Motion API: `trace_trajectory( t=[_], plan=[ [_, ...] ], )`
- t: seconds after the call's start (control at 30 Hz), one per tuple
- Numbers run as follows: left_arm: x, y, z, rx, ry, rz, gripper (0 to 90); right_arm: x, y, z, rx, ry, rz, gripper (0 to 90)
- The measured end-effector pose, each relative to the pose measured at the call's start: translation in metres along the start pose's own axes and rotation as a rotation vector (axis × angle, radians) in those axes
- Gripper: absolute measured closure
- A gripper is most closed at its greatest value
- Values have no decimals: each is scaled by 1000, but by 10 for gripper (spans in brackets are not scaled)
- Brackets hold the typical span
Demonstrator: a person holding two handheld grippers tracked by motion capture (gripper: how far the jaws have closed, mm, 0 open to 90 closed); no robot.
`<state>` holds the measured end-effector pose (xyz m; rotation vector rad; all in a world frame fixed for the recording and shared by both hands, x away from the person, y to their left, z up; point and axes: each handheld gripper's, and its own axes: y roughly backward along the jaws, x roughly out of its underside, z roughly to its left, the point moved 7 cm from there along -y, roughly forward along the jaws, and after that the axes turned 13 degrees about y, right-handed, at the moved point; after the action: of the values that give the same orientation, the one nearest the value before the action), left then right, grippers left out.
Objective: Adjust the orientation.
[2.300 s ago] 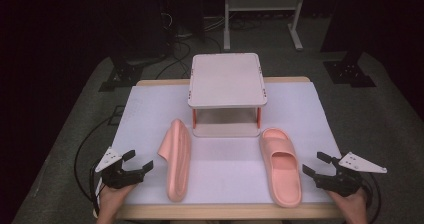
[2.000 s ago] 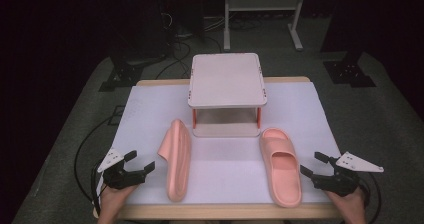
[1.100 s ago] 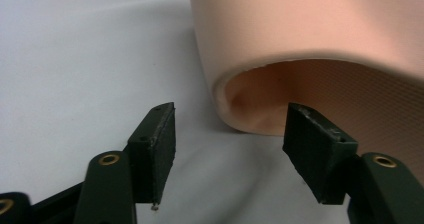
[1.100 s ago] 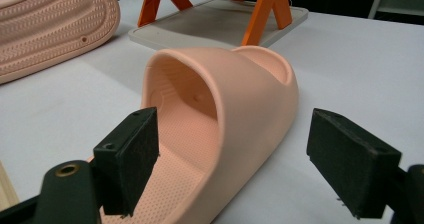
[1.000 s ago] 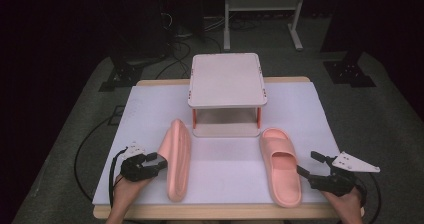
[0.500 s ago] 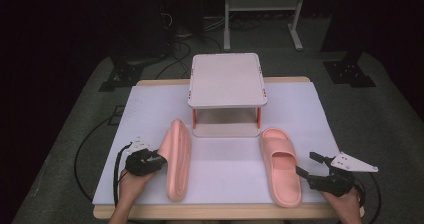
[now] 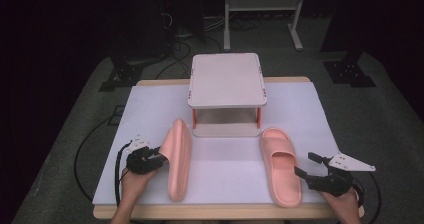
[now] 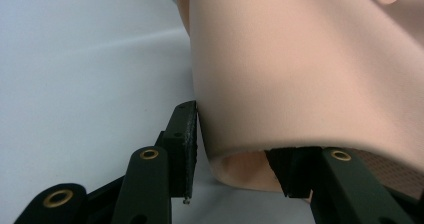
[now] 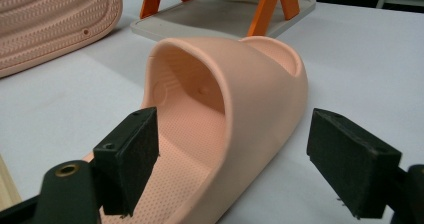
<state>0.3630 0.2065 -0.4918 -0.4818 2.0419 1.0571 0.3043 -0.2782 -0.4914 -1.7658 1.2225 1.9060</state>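
My left gripper has just been closing and now pinches the strap of the left slipper, lying on its side near the rack. My right gripper, jaws apart, lines up on slipper 2, sole flat.

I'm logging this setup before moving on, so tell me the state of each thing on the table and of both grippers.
Left slipper: tipped on its side, sole facing the left gripper.
Right slipper: flat on its sole, strap up.
Small shelf: upright, nothing on top.
Left gripper: jaws have just been closing, now around the left slipper's strap edge, one pad touching it.
Right gripper: jaws open, either side of the right slipper's strap, not touching.
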Motion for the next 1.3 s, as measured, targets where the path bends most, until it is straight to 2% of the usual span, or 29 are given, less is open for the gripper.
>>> trace_trajectory(
  t=[0.13, 0.23, 0.5, 0.6, 0.63, 0.7, 0.8, 1.07, 1.17, 1.3],
  plan=[
    [-3, 1, -5, 5, -13, -10, 572, 0, -1, 1, -1, 0, 4, 205],
    [-6, 0, -11, 25, -8, -26, 572, 0, -1, 1, -1, -1, 3, 205],
    [-9, -8, -23, 44, -20, -20, 573, 1, -2, 0, -4, -3, 4, 205],
    [-9, -12, -23, 47, -8, -20, 580, 1, -1, 0, -5, -5, 3, 205],
    [-8, -14, -25, 62, 9, -19, 579, 1, -1, 0, -4, -4, 0, 205],
    [-8, -15, -25, 56, 12, -28, 580, 0, -1, 0, -3, -5, -1, 205],
    [-7, -17, -26, 65, 62, -41, 580, 0, -1, 0, -3, -3, -1, 205],
    [-6, -21, -31, 71, 58, -42, 579, 0, -1, 0, -4, 0, 1, 205],
    [-6, -22, -33, 82, 68, -50, 569, 0, -1, 1, -6, 0, 0, 205],
    [-6, -23, -35, 86, 57, -48, 561, -1, -2, 3, -11, 3, 1, 205]
  ],
)
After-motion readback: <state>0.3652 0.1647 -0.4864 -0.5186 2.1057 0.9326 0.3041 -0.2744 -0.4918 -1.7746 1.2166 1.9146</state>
